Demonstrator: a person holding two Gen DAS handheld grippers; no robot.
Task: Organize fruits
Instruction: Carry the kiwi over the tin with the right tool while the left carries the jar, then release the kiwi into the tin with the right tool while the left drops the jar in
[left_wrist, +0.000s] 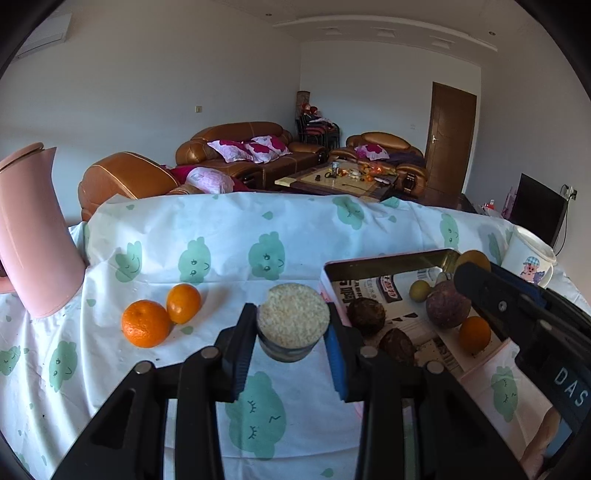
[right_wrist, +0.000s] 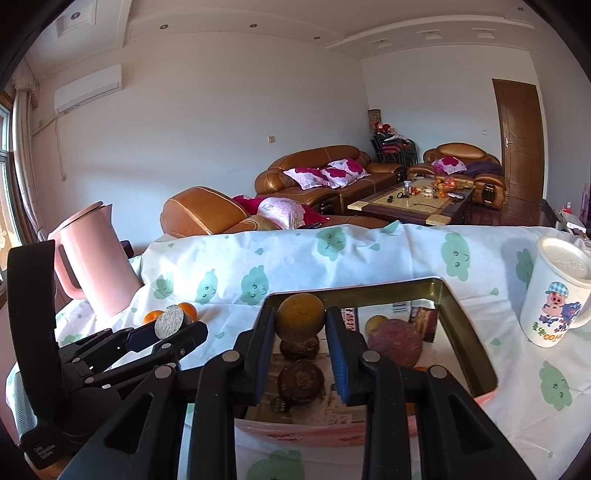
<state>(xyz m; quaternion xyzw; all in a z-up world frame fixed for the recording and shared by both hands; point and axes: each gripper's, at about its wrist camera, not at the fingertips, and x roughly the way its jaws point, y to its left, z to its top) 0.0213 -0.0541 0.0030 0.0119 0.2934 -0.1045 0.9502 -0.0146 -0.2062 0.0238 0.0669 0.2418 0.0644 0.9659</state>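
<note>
My left gripper (left_wrist: 291, 334) is shut on a short dark cylinder with a pale cut face (left_wrist: 293, 320), held above the cloth left of the pink tin tray (left_wrist: 388, 258). Two oranges (left_wrist: 146, 323) lie on the cloth to the left. My right gripper (right_wrist: 301, 332) is shut on a round yellow-brown fruit (right_wrist: 301, 318) above the tray (right_wrist: 465, 325). The tray holds a purple fruit (right_wrist: 395, 339), dark brown round fruits (right_wrist: 301, 380), a small yellow fruit (left_wrist: 420, 290) and an orange (left_wrist: 474, 332).
A pink kettle (left_wrist: 33, 236) stands at the left edge of the table. A white lidded mug with a pig picture (right_wrist: 557, 295) stands right of the tray. The table has a white cloth with green prints (left_wrist: 229, 258). Sofas and a coffee table are behind.
</note>
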